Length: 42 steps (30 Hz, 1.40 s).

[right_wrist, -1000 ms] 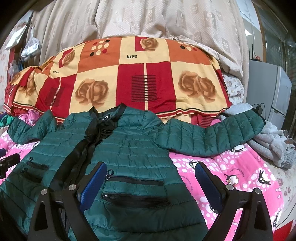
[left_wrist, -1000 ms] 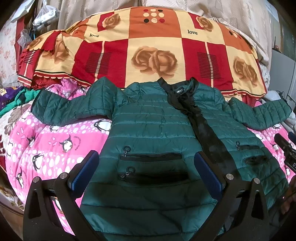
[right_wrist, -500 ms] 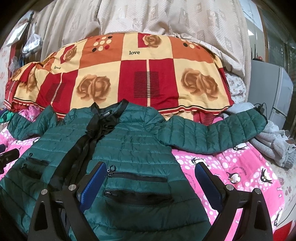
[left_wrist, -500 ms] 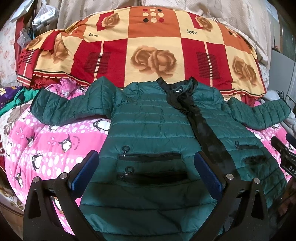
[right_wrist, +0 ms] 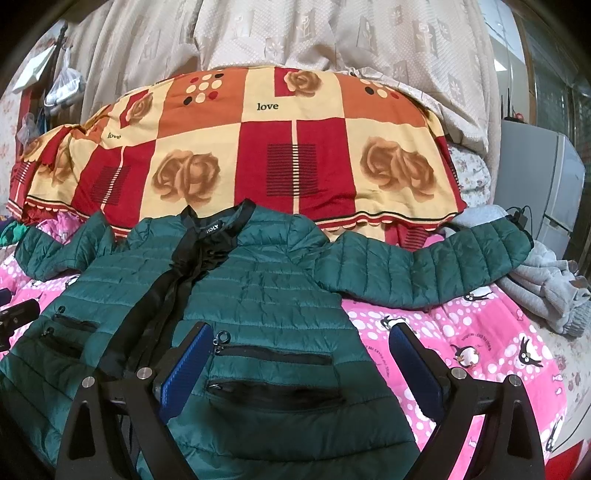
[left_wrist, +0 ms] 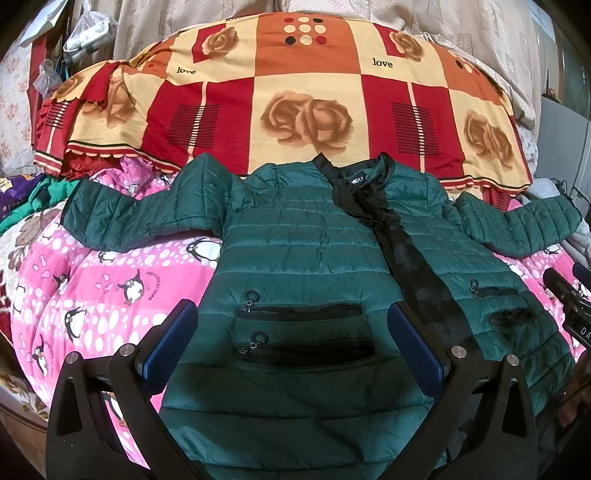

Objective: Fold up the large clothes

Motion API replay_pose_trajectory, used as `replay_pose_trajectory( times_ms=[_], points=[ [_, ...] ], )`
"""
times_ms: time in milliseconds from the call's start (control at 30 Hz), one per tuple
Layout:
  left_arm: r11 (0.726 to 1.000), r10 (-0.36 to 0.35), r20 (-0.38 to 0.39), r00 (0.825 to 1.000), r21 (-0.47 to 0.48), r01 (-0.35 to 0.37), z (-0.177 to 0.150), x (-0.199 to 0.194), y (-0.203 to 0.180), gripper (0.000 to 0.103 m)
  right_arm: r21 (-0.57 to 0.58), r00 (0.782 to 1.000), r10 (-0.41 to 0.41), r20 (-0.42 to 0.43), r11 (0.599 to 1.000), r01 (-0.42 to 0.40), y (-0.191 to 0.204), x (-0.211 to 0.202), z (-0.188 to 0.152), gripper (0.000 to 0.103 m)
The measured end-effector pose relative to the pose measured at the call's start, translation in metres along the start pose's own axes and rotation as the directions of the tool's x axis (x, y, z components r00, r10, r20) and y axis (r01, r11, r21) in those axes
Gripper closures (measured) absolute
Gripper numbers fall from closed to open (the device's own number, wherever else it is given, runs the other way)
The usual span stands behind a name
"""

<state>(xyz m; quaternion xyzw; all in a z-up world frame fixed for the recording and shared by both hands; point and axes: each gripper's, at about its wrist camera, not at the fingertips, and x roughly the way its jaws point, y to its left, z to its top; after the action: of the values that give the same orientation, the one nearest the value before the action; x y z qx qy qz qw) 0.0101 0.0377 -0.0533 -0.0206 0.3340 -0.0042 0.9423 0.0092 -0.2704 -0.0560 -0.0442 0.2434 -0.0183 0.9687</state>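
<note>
The green jacket (left_wrist: 303, 258)'s hem runs off the bottom edge beneath the left gripper (left_wrist: 291, 343); its collar label (right_wrist: 213, 230) is partly hidden

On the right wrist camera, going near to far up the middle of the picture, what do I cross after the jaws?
Lower zip pocket → upper zip pocket → quilted chest of the green jacket → black collar → red and orange rose blanket → beige curtain.

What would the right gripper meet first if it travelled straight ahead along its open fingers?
Probably the green jacket: the right gripper points over its zipped pocket panel. Height above it is unclear.
</note>
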Motion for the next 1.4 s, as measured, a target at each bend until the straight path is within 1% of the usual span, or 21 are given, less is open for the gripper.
replay_pose_trajectory(
  times_ms=[167, 467, 500, 667, 700, 800, 867, 967, 1067, 1167, 1233, 1267, 1367, 1400],
  points=[
    [1.000, -0.004, -0.005, 1.000, -0.016, 0.004, 0.001, 0.001, 0.004, 0.000, 0.006, 1.000, 0.006, -0.001, 1.000, -0.006, 0.000, 0.001, -0.001, 0.008],
    [0.994, -0.008, -0.045, 0.999, -0.109, 0.003, 0.014, 0.014, 0.035, 0.000, 0.042, 1.000, 0.028, 0.001, 0.999, -0.028, -0.006, -0.002, -0.001, 0.008],
    [0.994, 0.000, -0.045, 0.999, -0.108, -0.005, 0.016, 0.016, 0.038, 0.000, 0.045, 1.000, 0.031, 0.001, 0.999, -0.031, -0.007, -0.002, -0.001, 0.008],
    [0.994, 0.087, -0.004, 0.996, -0.059, -0.087, 0.040, 0.019, 0.058, 0.000, 0.056, 0.999, 0.043, -0.005, 0.998, -0.043, -0.009, -0.001, -0.002, 0.008],
    [0.994, 0.094, -0.002, 0.996, -0.059, -0.094, 0.044, 0.021, 0.065, 0.000, 0.060, 0.999, 0.046, -0.007, 0.997, -0.045, -0.010, -0.001, -0.002, 0.008],
    [0.989, 0.123, -0.007, 0.992, -0.078, -0.123, 0.053, 0.028, 0.088, 0.000, 0.075, 0.998, 0.055, -0.012, 0.996, -0.054, -0.013, 0.000, -0.002, 0.008],
    [0.983, 0.146, -0.028, 0.989, -0.104, -0.148, 0.057, 0.037, 0.111, 0.000, 0.090, 0.998, 0.061, -0.016, 0.994, -0.059, -0.015, 0.001, -0.003, 0.008],
    [0.976, 0.155, -0.057, 0.986, -0.147, -0.161, 0.054, 0.048, 0.146, 0.000, 0.107, 0.998, 0.066, -0.021, 0.992, -0.064, -0.018, 0.002, -0.003, 0.008],
    [0.968, 0.142, -0.099, 0.985, -0.196, -0.159, 0.044, 0.061, 0.180, 0.000, 0.111, 0.997, 0.067, -0.027, 0.992, -0.063, -0.019, 0.002, -0.003, 0.008],
    [0.950, 0.088, -0.138, 0.987, -0.286, -0.125, 0.029, 0.073, 0.213, 0.000, 0.102, 0.998, 0.060, -0.021, 0.993, -0.057, -0.017, 0.000, -0.004, 0.008],
    [0.938, 0.074, -0.191, 0.979, -0.319, -0.133, 0.020, 0.081, 0.233, 0.001, 0.093, 0.998, 0.059, -0.019, 0.994, -0.057, -0.015, -0.001, -0.005, 0.008],
    [0.936, 0.071, -0.200, 0.977, -0.326, -0.135, 0.018, 0.082, 0.240, 0.000, 0.088, 0.998, 0.059, -0.021, 0.995, -0.057, -0.014, -0.001, -0.005, 0.008],
    [0.916, 0.114, -0.200, 0.973, -0.359, -0.181, 0.022, 0.079, 0.271, 0.000, 0.084, 0.998, 0.059, -0.032, 0.995, -0.056, -0.013, 0.002, -0.005, 0.008],
    [0.912, 0.118, -0.195, 0.974, -0.368, -0.184, 0.024, 0.078, 0.279, 0.000, 0.083, 0.998, 0.060, -0.035, 0.995, -0.057, -0.013, 0.002, -0.005, 0.008]
  ],
)
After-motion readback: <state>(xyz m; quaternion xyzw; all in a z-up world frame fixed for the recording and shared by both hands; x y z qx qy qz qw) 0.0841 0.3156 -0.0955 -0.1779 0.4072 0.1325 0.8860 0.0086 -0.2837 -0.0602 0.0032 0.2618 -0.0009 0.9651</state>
